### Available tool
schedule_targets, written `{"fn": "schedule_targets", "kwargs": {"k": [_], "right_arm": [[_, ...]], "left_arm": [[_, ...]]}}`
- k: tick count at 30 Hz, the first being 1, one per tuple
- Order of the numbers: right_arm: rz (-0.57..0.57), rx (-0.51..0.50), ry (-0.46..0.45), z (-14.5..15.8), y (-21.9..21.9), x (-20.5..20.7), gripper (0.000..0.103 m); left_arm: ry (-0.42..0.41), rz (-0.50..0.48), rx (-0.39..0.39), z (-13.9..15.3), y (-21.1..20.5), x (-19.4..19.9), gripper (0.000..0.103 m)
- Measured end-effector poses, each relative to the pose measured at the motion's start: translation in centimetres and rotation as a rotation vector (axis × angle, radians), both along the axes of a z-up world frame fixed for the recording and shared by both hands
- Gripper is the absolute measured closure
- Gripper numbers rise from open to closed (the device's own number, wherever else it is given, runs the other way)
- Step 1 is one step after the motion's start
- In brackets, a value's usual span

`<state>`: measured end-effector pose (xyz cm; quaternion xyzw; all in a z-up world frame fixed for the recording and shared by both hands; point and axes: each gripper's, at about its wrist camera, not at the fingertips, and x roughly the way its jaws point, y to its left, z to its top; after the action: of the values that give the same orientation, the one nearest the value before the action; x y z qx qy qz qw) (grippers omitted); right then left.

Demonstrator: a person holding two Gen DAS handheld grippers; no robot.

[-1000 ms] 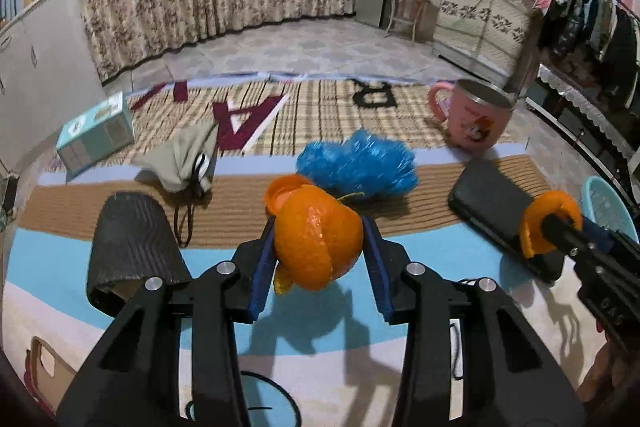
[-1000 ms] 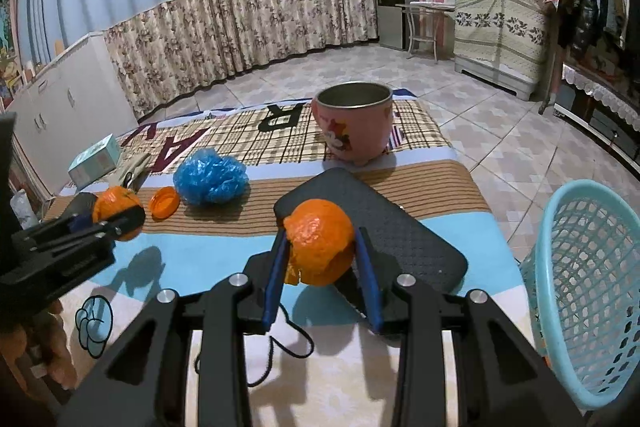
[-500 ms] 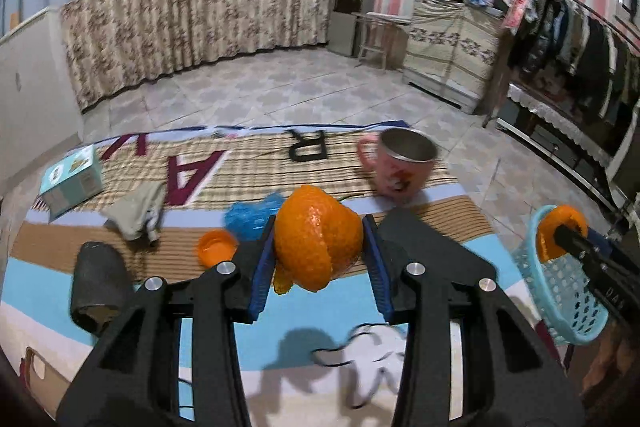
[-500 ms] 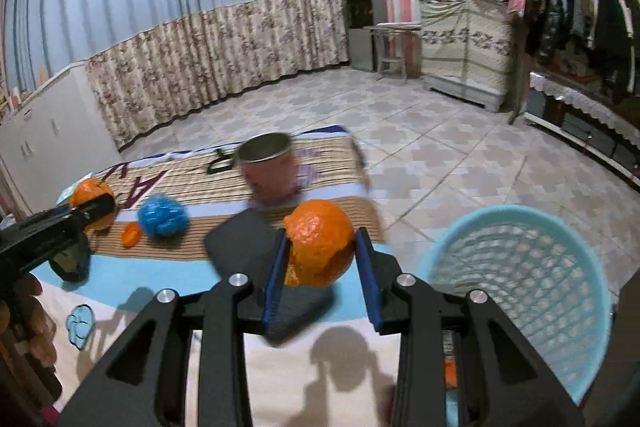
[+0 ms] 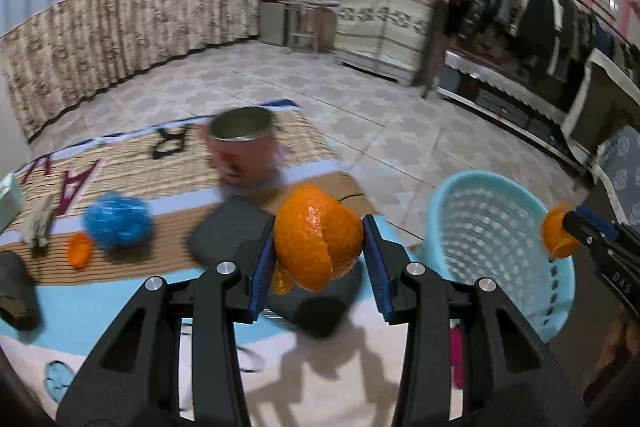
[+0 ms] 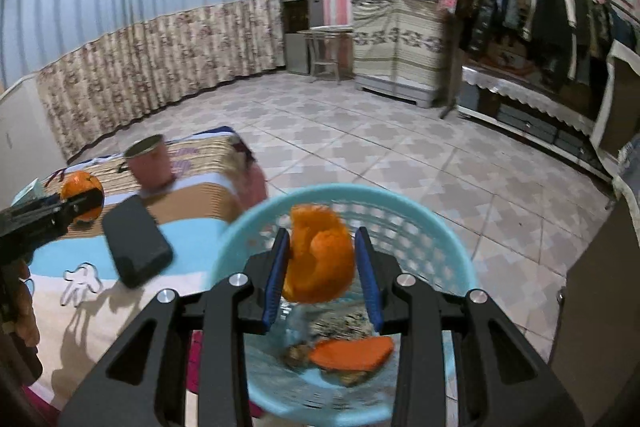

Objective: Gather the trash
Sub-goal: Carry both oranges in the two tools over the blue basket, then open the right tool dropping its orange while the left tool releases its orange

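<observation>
From the left wrist camera, the left tool (image 5: pixel 318 251) pinches a curled piece of orange peel (image 5: pixel 320 239) between its blue pads, both pads pressed against the rind, with a loose flap hanging below on the left pad's side. Ahead of the tool and to its right stands the light blue perforated plastic basket (image 5: pixel 500 247); the peel is not yet over its mouth. Directly beyond the tool lies a flat black case (image 5: pixel 228 231), and further off a pink metal-lined mug (image 5: pixel 242 155), blurred. To the left of the tool lie a blue crinkled plastic wad (image 5: pixel 118 221) and a small orange peel scrap (image 5: pixel 79 250), both on the striped mat (image 5: pixel 132 307) that covers the table. At the far right the right tool (image 5: pixel 568 233) comes into view holding its own peel over the basket's far side. From the right wrist camera, the right tool (image 6: pixel 320 263) grips a second curved piece of orange peel (image 6: pixel 320 259), which hangs above the basket's (image 6: pixel 452 247) open mouth; below it, inside the basket, lies what looks like an orange wedge-shaped scrap (image 6: pixel 352 353) among darker rubbish, though blur makes that uncertain. The left tool (image 6: pixel 80 205) shows far to the left, well apart from the basket. The risk I judge: the left peel, let go early, would land on the mat or floor short of the rim, and the two tools could collide over the narrow opening.
</observation>
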<state>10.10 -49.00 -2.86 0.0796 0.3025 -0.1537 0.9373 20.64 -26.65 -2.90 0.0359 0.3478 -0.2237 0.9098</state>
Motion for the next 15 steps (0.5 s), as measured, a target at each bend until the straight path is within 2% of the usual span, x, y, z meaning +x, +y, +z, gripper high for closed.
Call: {"fn": "schedule_targets", "kwargs": {"k": [2, 5, 9, 15], "right_arm": [[-0.022, 0.003, 0.000, -0.5, -1.3, -0.3, 0.069], [-0.034, 0.013, 0.016, -1.4, -2.9, -0.4, 0.079], [-0.051, 0.022, 0.036, -2.6, -4.5, -0.7, 0.079], [-0.090, 0.044, 0.026, -2.8, -6.5, -1.9, 0.079]], "left_arm": [[0.007, -0.037, -0.002, -0.6, -2.1, -0.5, 0.063], [0.014, -0.092, 0.001, -1.5, -5.0, -1.4, 0.063], [0.026, -0.152, 0.021, -3.0, -8.1, -2.1, 0.063], [0.019, -0.221, 0.006, -3.1, -10.9, -3.4, 0.063]]}}
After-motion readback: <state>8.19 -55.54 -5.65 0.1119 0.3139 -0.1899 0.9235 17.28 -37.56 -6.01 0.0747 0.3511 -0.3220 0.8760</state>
